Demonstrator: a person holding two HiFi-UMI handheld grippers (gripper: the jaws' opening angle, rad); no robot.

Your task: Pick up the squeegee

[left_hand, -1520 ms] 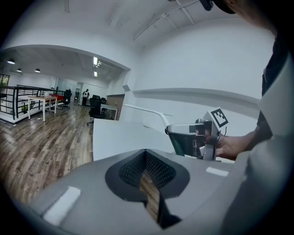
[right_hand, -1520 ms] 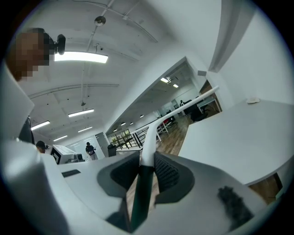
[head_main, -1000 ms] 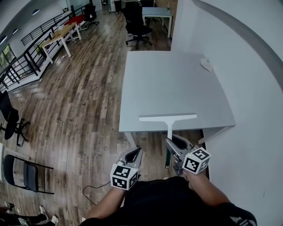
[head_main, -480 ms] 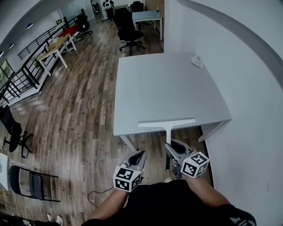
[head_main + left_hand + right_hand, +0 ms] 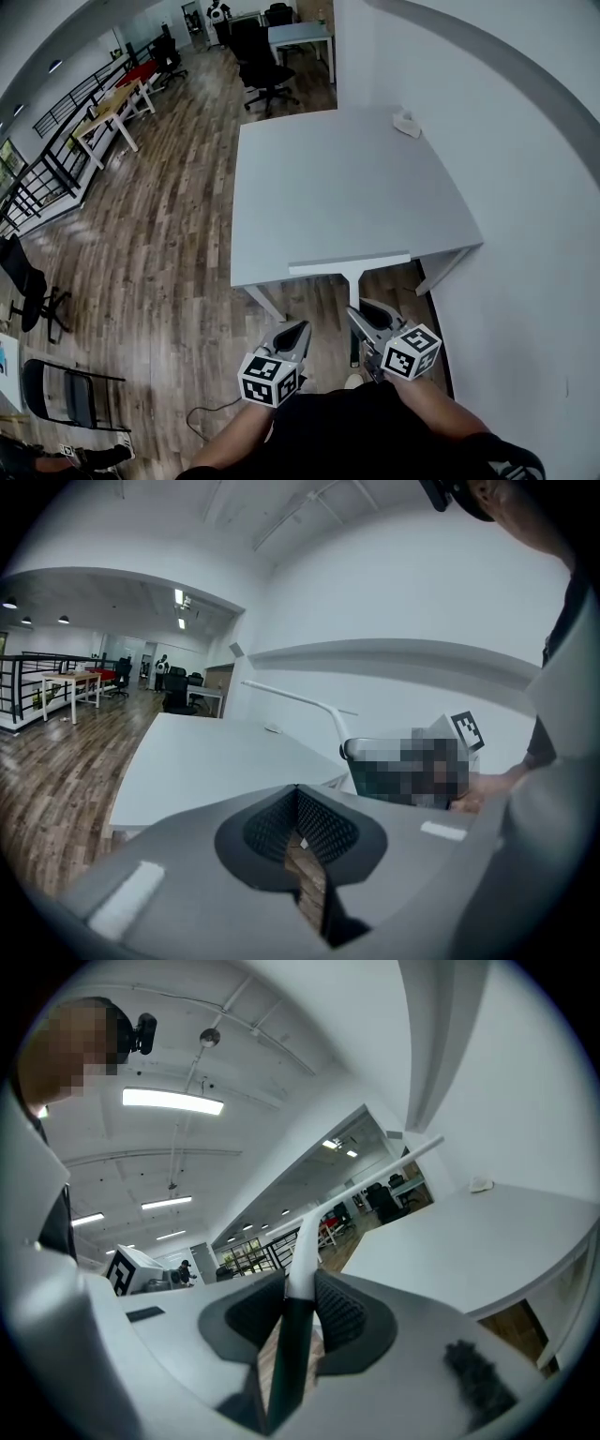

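- As the head view looks steeply down, the right gripper [image 5: 364, 314] pinches the squeegee [image 5: 349, 265] by its dark handle. The white blade rides ahead of it, level, at the near edge of the table [image 5: 319, 187]. The left gripper [image 5: 295, 330] hangs just beside, not needed for this one-handed hold.
- Left gripper view: jaws pressed together at the tips, nothing between them. The squeegee's blade [image 5: 295, 698] shows raised clear above the table, so the lift is judged done.
- Right gripper view: ribbed pads clamp both sides of the handle [image 5: 289, 1335] where the dark grip meets the white neck, a hold that likely keeps the blade from swinging.
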